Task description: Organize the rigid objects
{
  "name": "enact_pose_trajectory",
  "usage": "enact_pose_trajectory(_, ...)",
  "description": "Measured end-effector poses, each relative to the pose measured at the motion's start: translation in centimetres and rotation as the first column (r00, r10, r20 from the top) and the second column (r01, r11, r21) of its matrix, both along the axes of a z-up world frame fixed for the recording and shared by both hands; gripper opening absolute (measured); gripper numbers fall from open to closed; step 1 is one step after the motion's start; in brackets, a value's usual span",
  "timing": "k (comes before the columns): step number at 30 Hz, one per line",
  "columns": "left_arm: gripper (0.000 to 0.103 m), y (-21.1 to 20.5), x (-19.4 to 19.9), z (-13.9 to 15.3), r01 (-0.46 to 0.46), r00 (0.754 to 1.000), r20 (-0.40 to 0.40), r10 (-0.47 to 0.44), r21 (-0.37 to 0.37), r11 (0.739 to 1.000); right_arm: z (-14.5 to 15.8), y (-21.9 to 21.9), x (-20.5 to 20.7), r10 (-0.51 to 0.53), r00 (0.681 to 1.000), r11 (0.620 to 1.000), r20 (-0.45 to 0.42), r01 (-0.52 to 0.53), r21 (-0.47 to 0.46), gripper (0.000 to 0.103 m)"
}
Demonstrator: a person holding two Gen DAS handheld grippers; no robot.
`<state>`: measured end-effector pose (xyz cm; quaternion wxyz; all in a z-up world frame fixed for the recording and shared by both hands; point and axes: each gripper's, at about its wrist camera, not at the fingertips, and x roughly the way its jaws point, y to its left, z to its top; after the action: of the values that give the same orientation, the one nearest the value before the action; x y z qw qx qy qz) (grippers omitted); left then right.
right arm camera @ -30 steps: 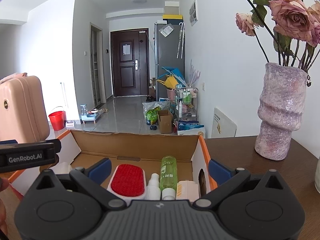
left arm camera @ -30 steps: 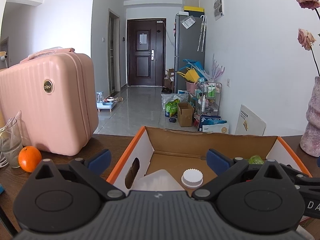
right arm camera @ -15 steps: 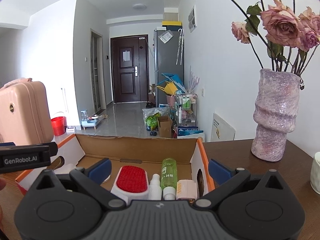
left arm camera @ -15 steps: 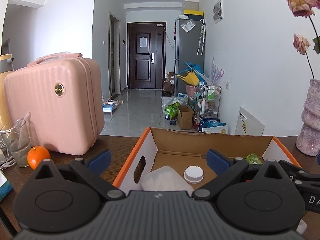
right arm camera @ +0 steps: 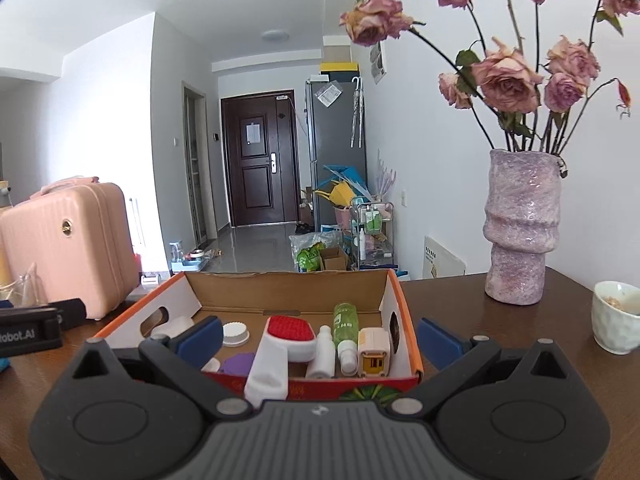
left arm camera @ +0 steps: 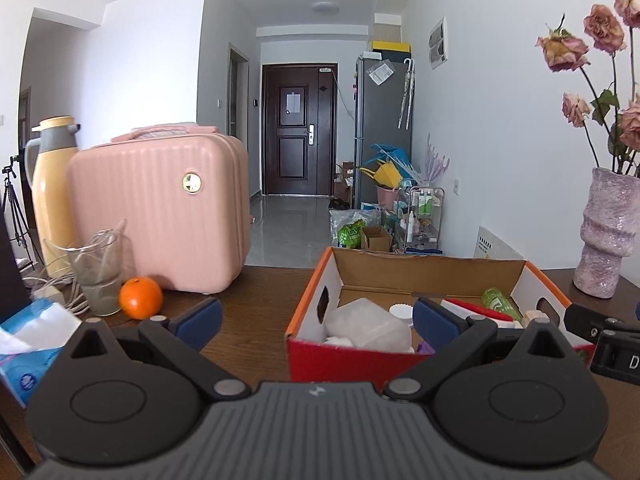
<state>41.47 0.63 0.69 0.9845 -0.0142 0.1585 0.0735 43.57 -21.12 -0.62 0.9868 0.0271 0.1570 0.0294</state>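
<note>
Both of our grippers have pulled back and risen from the cardboard box (right arm camera: pixel 394 300) over the last second, so its red front wall now shows in the lower middle of both views, where before we looked straight down into it. Our left gripper (left arm camera: pixel 316 316) and right gripper (right arm camera: pixel 320 338) each have their blue-padded fingers spread wide apart, holding nothing. We judge this means the packing is done or nearly so. Inside the box, at lower centre of the right view, lie a red brush (right arm camera: pixel 289 334), a small white bottle (right arm camera: pixel 323 354), a green spray bottle (right arm camera: pixel 346 326), a small cream case (right arm camera: pixel 373 351), a white ridged cap (right arm camera: pixel 236 333) and a purple item (right arm camera: pixel 237 363). The box sits on a dark wooden table (right arm camera: pixel 452 304). At left of the left view stand a pink suitcase (left arm camera: pixel 160 216), an orange (left arm camera: pixel 141 298), a glass (left arm camera: pixel 96 276) and a yellow flask (left arm camera: pixel 54 184). At right of the right view a purple vase (right arm camera: pixel 520 232) of dried roses stands beside a white cup (right arm camera: pixel 616 318). Beyond, a tiled hallway leads to a dark door (right arm camera: pixel 258 160).
</note>
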Motion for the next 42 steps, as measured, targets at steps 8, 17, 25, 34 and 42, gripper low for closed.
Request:
enact_pose_trajectory(8, 0.103, 1.7, -8.3, 0.8, -0.005, 0.999, 0.041, 0.006, -0.007, 1.000, 0.9, -0.4, -8.0, 0.022, 0.998, 0.999, 0.056, -0.024, 0.026, 0.103)
enact_pose_trajectory(17, 0.103, 2.6, -19.2, 0.9, -0.004, 0.997, 0.072, 0.003, 0.016, 1.000, 1.0, 0.2, -18.5, 0.115, 0.989, 0.993, 0.093, -0.113, -0.021, 0.103)
enact_pose_trajectory(25, 0.103, 3.4, -26.7, -1.1, -0.038, 0.998, 0.054, 0.038, -0.002, 0.999, -0.2, -0.1, -25.6, 0.130, 0.987, 0.991, 0.090, -0.129, -0.020, 0.103)
enact_pose_trajectory(34, 0.103, 2.7, -31.3, -2.0, -0.036, 0.998, 0.059, 0.036, 0.000, 0.999, -1.2, -0.6, -30.3, 0.124, 0.989, 0.992, 0.077, -0.124, 0.003, 0.103)
enact_pose_trajectory(42, 0.103, 2.2, -32.7, -1.6, -0.026, 0.995, 0.094, 0.025, 0.002, 1.000, -1.5, 0.2, -32.1, 0.144, 0.986, 0.990, 0.083, -0.144, -0.009, 0.103)
